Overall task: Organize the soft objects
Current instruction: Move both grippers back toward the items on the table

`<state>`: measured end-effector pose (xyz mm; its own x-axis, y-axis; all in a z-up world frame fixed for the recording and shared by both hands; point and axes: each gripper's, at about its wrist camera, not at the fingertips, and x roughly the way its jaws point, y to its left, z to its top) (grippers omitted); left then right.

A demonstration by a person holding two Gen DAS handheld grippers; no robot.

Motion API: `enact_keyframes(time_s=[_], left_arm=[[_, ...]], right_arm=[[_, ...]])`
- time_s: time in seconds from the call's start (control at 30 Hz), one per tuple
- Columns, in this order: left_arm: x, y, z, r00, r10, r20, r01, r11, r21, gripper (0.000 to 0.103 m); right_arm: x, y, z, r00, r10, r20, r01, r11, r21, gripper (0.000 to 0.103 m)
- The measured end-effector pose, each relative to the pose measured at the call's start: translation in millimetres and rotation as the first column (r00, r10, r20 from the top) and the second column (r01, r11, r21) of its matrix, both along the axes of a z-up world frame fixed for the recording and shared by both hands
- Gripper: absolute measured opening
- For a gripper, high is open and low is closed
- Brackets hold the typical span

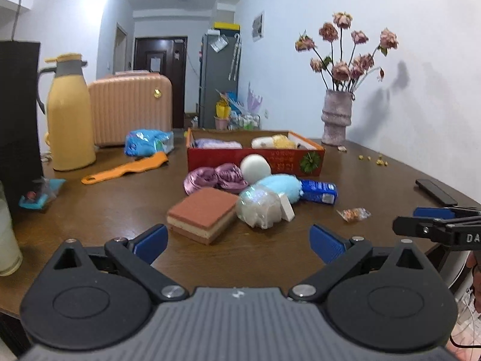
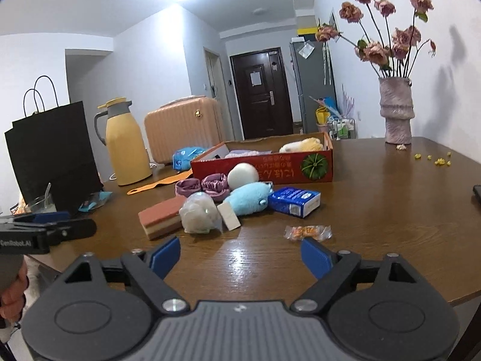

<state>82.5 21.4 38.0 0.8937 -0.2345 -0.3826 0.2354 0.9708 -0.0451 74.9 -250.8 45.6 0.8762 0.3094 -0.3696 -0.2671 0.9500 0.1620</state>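
Left wrist view: my left gripper is spread wide, nothing between the pads, hovering over the near edge of the table. The soft pile sits just ahead: layered sponge nearest, bagged white puff touching it, blue plush, purple scrunchies, white ball, all in front of the red box, which already has soft items in it. Risk: the sponge and bagged puff touch, so a grab at one likely drags the other; the bag film looks slippery.

Right wrist view: my right gripper is also parted and empty, a bit narrower than the left, over bare table. The candy wrapper lies just ahead of the right finger and the blue tissue pack beyond it. Risk: pinching the wrapper by mistake, or both grippers converging on the same pile and colliding.
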Motion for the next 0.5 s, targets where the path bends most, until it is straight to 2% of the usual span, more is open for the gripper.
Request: enact_keyframes(time_s=[0.07,0.13,0.2,0.27,0.4,0.5], left_arm=[[6.9,-2.9,-5.3,1.0,-0.007,-0.02,0.007,1.0,-0.002,0.102],[15.4,-5.6,-10.3,0.999,-0.013,-0.045,0.013,1.0,-0.004,0.102],[25.3,-9.2,-13.4,0.998,-0.015,-0.066,0.015,1.0,-0.008,0.097],[34.0,-16.1,-13.5,0.997,-0.024,-0.077,0.023,1.0,-0.02,0.086],[54.6,-37.9,-14.4,0.985,-0.14,-0.105,0.136,0.99,-0.044,0.076],[75.1,-60.1,-20.5,0.968,-0.205,-0.145,0.197,0.978,-0.07,0.072]], right_arm=[[7.0,-0.2,-4.0,1.0,-0.006,-0.018,0.006,1.0,0.004,0.073],[15.8,0.1,-8.6,0.999,-0.012,-0.035,0.012,1.0,0.008,0.072],[24.9,0.9,-12.8,0.999,-0.016,-0.051,0.017,1.0,0.008,0.072],[35.0,2.2,-17.2,0.998,-0.021,-0.064,0.021,1.0,0.005,0.071],[54.7,1.0,-22.7,0.996,-0.034,-0.081,0.033,0.999,-0.002,0.061],[69.3,-3.8,-25.4,0.993,-0.081,-0.084,0.078,0.996,-0.035,0.061]])
